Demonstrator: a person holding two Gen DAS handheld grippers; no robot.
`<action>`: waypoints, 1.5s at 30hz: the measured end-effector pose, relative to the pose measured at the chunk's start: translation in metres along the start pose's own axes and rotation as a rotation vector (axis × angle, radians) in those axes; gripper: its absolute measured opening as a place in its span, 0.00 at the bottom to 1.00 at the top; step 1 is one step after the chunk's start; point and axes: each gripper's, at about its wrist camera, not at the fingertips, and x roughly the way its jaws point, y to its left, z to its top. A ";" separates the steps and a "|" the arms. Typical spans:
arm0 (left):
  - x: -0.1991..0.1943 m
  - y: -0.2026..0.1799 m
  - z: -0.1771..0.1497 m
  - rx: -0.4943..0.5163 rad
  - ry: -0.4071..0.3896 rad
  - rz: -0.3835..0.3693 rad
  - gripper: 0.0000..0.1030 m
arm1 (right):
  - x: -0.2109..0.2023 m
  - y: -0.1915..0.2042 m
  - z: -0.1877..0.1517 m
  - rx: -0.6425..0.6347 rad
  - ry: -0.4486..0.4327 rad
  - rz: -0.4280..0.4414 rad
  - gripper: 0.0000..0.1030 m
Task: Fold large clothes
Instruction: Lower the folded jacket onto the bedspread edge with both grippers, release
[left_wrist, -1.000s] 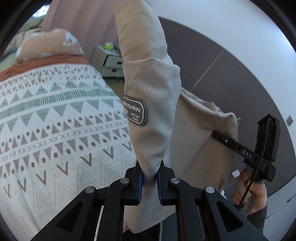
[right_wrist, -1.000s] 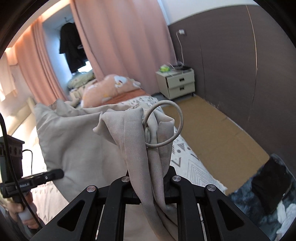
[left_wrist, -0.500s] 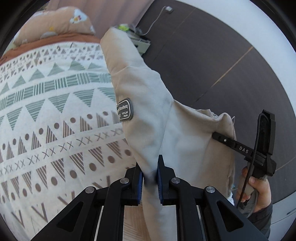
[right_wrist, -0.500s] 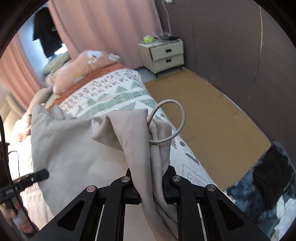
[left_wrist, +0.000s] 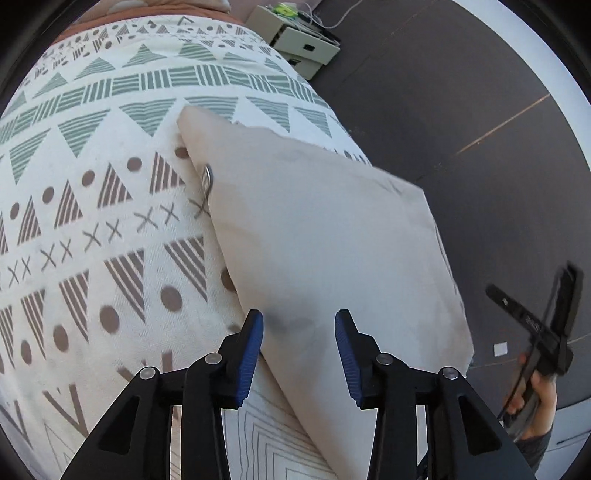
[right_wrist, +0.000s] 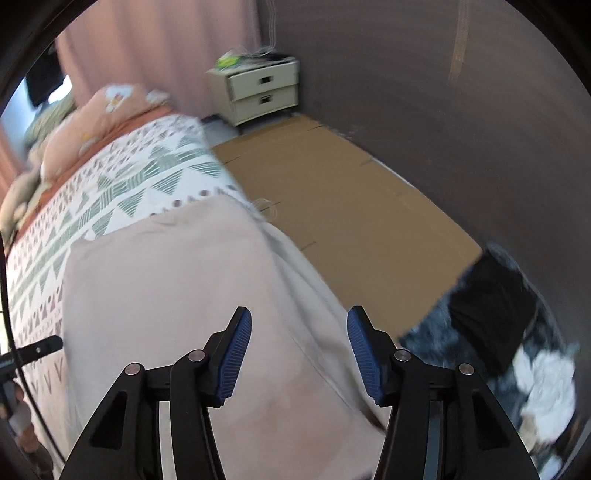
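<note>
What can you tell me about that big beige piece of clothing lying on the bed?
The beige garment looks like soft, plain woven cloth, folded into a broad flat panel. It lies on the patterned bedspread, along the side of the bed nearest the cardboard-covered floor. A small metal ring shows at its left edge. Both tools, left and right, hover over it with jaws opening; no pad presses on the cloth.

**Cloth, Plastic and Card**

The beige garment (left_wrist: 325, 236) is soft matt woven cloth, lightly creased. The bedspread (left_wrist: 110, 206) is matt printed cotton-like fabric. Each claw, left (left_wrist: 299, 343) and right (right_wrist: 299, 347), is matt black plastic with ribbed blue pads (right_wrist: 236, 354) and shiny metal rivets. The cardboard (right_wrist: 332, 206) on the floor looks dull brown.
</note>
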 end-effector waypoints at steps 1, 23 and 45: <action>0.001 -0.002 -0.003 0.004 0.006 0.001 0.41 | -0.001 -0.009 -0.004 0.025 -0.002 0.002 0.52; 0.022 -0.018 -0.060 0.049 0.081 -0.021 0.54 | 0.045 -0.078 -0.076 0.423 -0.023 0.230 0.09; 0.043 -0.016 -0.063 0.024 0.092 -0.063 0.59 | 0.088 -0.090 -0.116 0.641 0.081 0.444 0.39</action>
